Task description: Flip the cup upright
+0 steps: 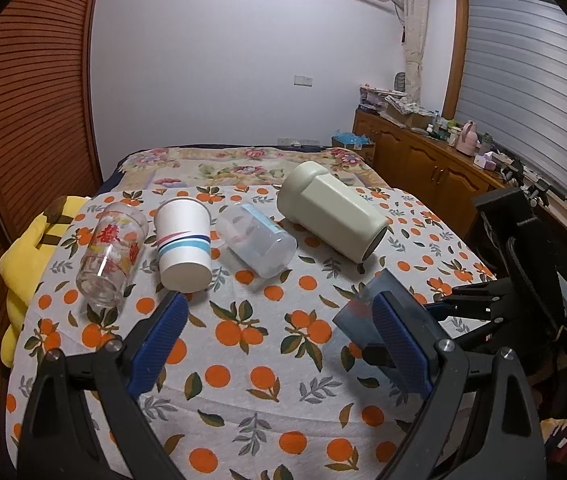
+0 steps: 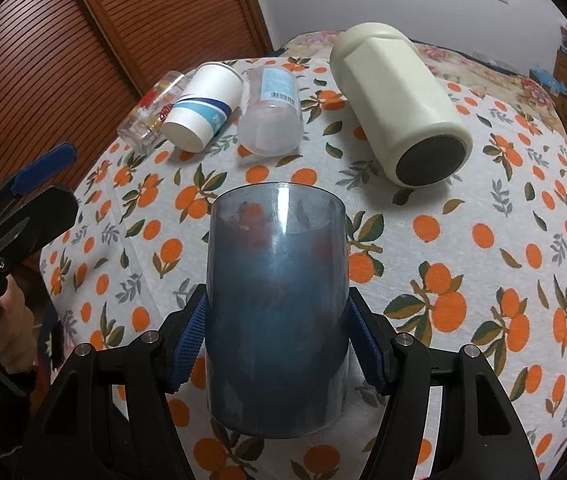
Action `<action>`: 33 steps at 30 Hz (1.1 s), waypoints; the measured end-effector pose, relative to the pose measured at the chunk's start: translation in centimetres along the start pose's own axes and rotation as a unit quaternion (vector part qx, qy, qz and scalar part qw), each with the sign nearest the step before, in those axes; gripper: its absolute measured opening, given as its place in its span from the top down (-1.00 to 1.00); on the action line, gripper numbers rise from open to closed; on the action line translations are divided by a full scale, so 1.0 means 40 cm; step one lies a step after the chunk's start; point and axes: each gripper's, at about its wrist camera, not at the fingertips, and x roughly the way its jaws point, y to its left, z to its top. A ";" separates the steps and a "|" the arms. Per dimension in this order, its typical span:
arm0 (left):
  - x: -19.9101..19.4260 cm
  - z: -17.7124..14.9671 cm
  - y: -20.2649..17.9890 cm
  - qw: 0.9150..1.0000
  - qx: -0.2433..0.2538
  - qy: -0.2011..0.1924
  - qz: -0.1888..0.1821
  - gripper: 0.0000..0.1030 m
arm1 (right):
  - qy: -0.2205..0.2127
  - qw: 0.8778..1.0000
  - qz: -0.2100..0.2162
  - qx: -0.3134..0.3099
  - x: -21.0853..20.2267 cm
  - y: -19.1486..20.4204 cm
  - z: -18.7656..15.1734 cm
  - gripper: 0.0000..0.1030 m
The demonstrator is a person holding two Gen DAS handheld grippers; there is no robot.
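Note:
My right gripper (image 2: 277, 340) is shut on a translucent dark blue cup (image 2: 277, 300), held above the orange-print tablecloth (image 2: 483, 280). In the left wrist view the blue cup (image 1: 359, 312) shows partly behind my left gripper's right finger. My left gripper (image 1: 279, 320) is open and empty over the cloth. Several cups lie on their sides at the far end: a clear glass with red print (image 1: 111, 256), a white paper cup with blue stripes (image 1: 183, 244), a frosted plastic cup (image 1: 255, 244) and a large cream tumbler (image 1: 331, 216).
A yellow cloth (image 1: 23, 272) hangs off the table's left edge. A bed with a floral cover (image 1: 243, 164) lies beyond the table. A wooden cabinet (image 1: 435, 168) with clutter runs along the right wall. Slatted wooden doors (image 1: 31, 100) stand on the left.

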 end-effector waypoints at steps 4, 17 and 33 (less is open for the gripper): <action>0.003 -0.002 0.000 1.000 -0.003 0.003 0.001 -0.82 | -0.001 1.000 -0.005 -0.001 0.004 0.005 0.004 -0.32; 0.009 0.014 -0.028 1.000 -0.006 0.009 -0.009 -0.82 | -0.034 0.999 -0.016 0.003 -0.095 -0.006 -0.013 -0.50; 0.103 0.037 -0.155 0.996 -0.002 0.084 -0.014 -0.82 | -0.089 0.993 -0.063 0.050 -0.226 -0.137 -0.107 -0.51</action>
